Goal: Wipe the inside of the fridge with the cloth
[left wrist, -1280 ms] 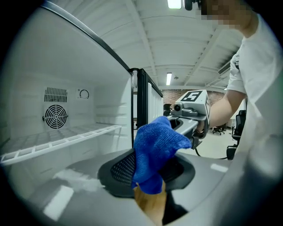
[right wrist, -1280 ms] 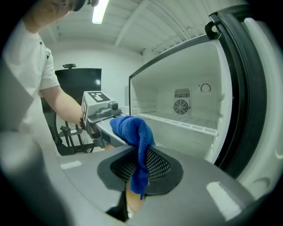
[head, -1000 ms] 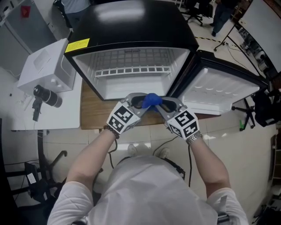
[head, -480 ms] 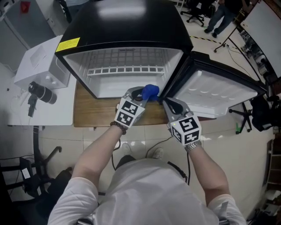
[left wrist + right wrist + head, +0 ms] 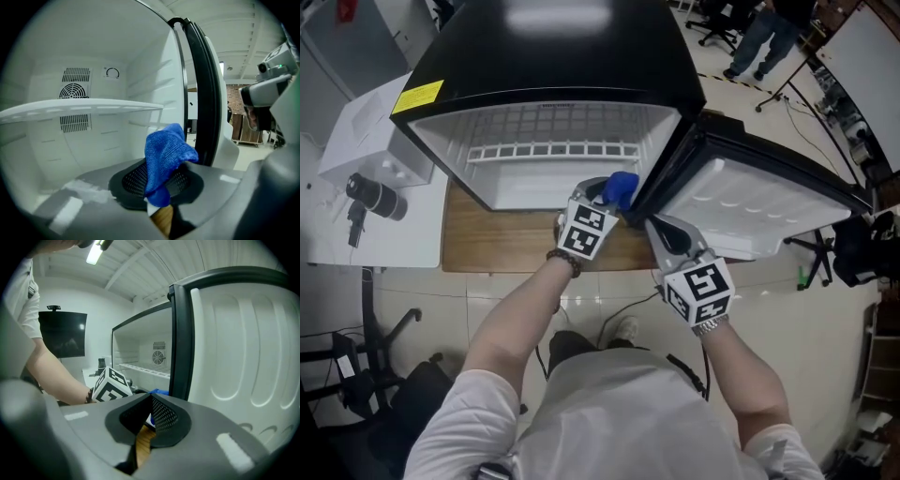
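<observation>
The small black fridge (image 5: 553,56) stands open, its white inside (image 5: 544,155) and wire shelf (image 5: 548,150) showing, the door (image 5: 750,202) swung out to the right. My left gripper (image 5: 605,192) is shut on the blue cloth (image 5: 622,187) at the fridge's front lip, near the hinge side. In the left gripper view the cloth (image 5: 165,154) bunches up between the pads of the left gripper (image 5: 158,185), before the shelf (image 5: 79,110). My right gripper (image 5: 663,228) sits back from the cloth below the door; its jaws have just closed with nothing between them (image 5: 149,420).
The fridge sits on a wooden board (image 5: 502,244). A white box (image 5: 366,131) with a black camera lens (image 5: 370,197) stands to its left. The door's inner liner (image 5: 243,357) fills the right gripper view. Office chairs and a person's legs (image 5: 759,33) are far behind.
One second ago both grippers held the cloth together. The right gripper has let go, drawn back and shut; the left has carried the cloth forward to the fridge opening.
</observation>
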